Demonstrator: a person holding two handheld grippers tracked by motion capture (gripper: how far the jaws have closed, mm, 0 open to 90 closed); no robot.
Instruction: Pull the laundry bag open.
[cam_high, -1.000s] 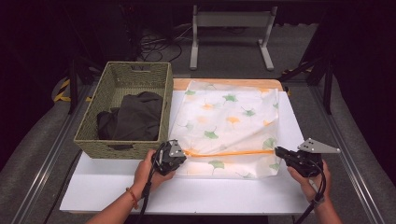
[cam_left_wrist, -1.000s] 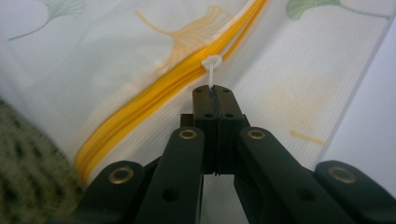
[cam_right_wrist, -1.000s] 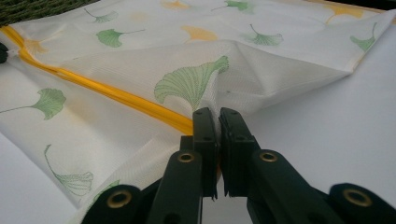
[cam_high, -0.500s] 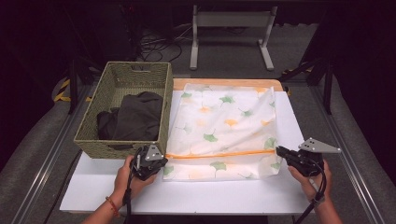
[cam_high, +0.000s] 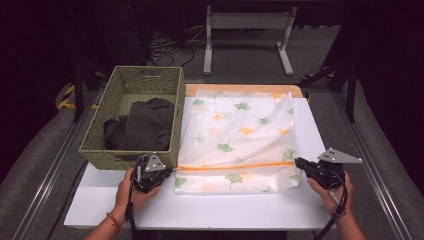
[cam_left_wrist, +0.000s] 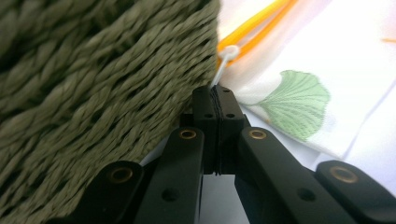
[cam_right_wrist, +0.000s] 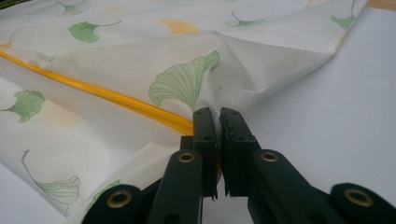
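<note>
A white fabric bag (cam_high: 240, 130) printed with green and orange ginkgo leaves lies flat on the white table (cam_high: 225, 210). An orange zipper (cam_high: 230, 166) runs across it near the front. At the zipper's left end, beside the basket's corner, my left gripper (cam_high: 169, 173) (cam_left_wrist: 217, 95) is shut on the white zipper pull (cam_left_wrist: 228, 52). My right gripper (cam_high: 298, 162) (cam_right_wrist: 219, 114) is shut on the bag's fabric (cam_right_wrist: 187, 84) at the zipper's right end, where the cloth puckers up.
A woven olive basket (cam_high: 100, 130) stands at the left of the bag, with dark clothing (cam_high: 145, 125) inside; its wall (cam_left_wrist: 93, 84) is close against my left gripper. A metal stand (cam_high: 245, 30) is on the floor beyond the table. Bare white tabletop lies in front of the bag.
My left gripper has travelled leftward along the zipper to the bag's left end by the basket. The bag now lies flatter. The right gripper has stayed put.
</note>
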